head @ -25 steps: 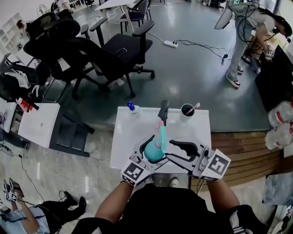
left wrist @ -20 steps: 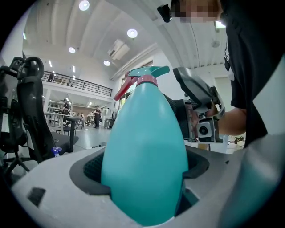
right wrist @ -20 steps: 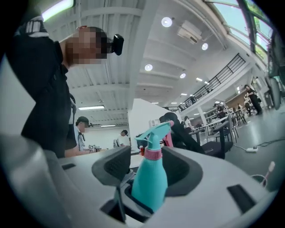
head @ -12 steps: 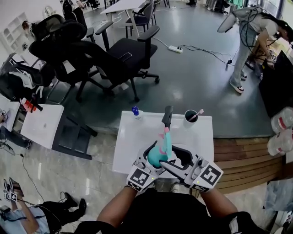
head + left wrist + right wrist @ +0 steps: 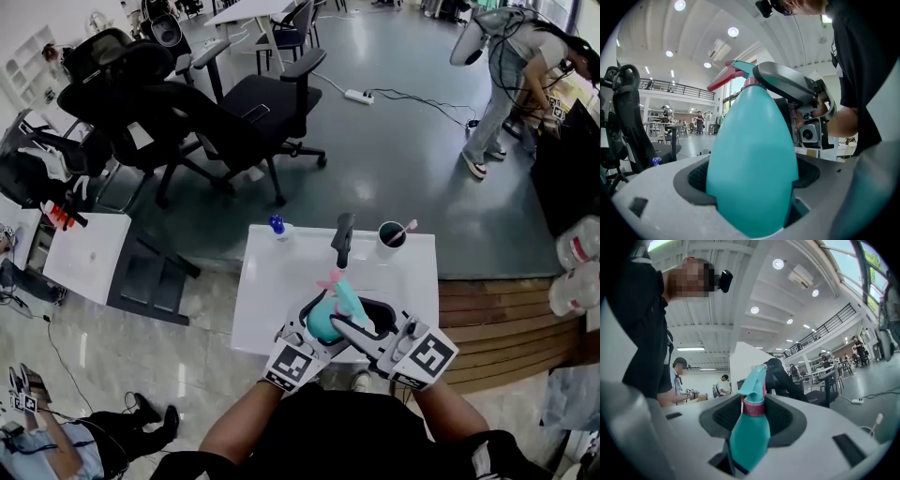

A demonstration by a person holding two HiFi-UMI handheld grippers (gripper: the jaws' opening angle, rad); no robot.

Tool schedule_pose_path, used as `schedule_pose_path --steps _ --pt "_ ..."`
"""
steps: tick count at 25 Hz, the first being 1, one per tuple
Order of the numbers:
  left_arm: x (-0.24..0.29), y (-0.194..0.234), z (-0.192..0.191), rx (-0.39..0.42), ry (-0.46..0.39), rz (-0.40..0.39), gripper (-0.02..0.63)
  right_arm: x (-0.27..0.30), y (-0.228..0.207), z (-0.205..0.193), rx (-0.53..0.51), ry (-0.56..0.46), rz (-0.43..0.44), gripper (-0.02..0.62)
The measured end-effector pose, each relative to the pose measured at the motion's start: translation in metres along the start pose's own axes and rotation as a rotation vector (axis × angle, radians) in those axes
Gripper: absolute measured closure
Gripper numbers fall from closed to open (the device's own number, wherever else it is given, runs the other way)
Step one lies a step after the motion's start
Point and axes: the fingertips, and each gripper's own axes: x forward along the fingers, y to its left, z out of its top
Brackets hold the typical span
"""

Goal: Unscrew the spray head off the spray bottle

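A teal spray bottle (image 5: 323, 321) with a pink collar and trigger is held above the white table's (image 5: 272, 281) near edge. My left gripper (image 5: 314, 326) is shut on its fat body, which fills the left gripper view (image 5: 754, 164). My right gripper (image 5: 352, 323) reaches in from the right. Its jaws are closing round the neck and spray head (image 5: 341, 286). In the right gripper view the pink collar (image 5: 753, 408) sits between the dark pads (image 5: 726, 416), with the bottle's shoulder (image 5: 750, 439) wedged in the gap.
On the table's far edge stand a small blue-capped bottle (image 5: 277, 226), a black upright tool (image 5: 342, 239) and a black cup (image 5: 387, 236) holding a stick. Black office chairs (image 5: 234, 103) stand beyond. A low white table (image 5: 80, 253) is at left, a person (image 5: 497, 75) at far right.
The right gripper has moved in from the bottle's right side and now sits round its neck. The bottle has tilted, its spray head lower and further right.
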Motion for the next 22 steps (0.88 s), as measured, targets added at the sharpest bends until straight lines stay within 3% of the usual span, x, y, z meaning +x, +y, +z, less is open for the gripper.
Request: schedule_pose_path --steps 5,10,15,19,22 --pt "0.003 -0.009 0.005 -0.013 -0.010 -0.039 0.141 -0.001 0.001 0.005 0.002 0.008 0.046 0.442" --pt "0.000 -0.025 0.011 -0.045 -0.051 -0.173 0.141 -0.003 0.017 0.010 0.002 0.055 0.175 0.443" --pt "-0.007 -0.050 0.019 -0.041 -0.087 -0.337 0.141 -0.016 0.037 0.011 -0.036 0.104 0.365 0.445" --pt "-0.017 -0.073 0.027 -0.020 -0.102 -0.477 0.141 -0.027 0.055 0.017 -0.005 0.147 0.545 0.445" --pt "-0.021 -0.081 0.042 -0.044 -0.130 -0.522 0.141 -0.033 0.063 0.022 0.017 0.153 0.634 0.443"
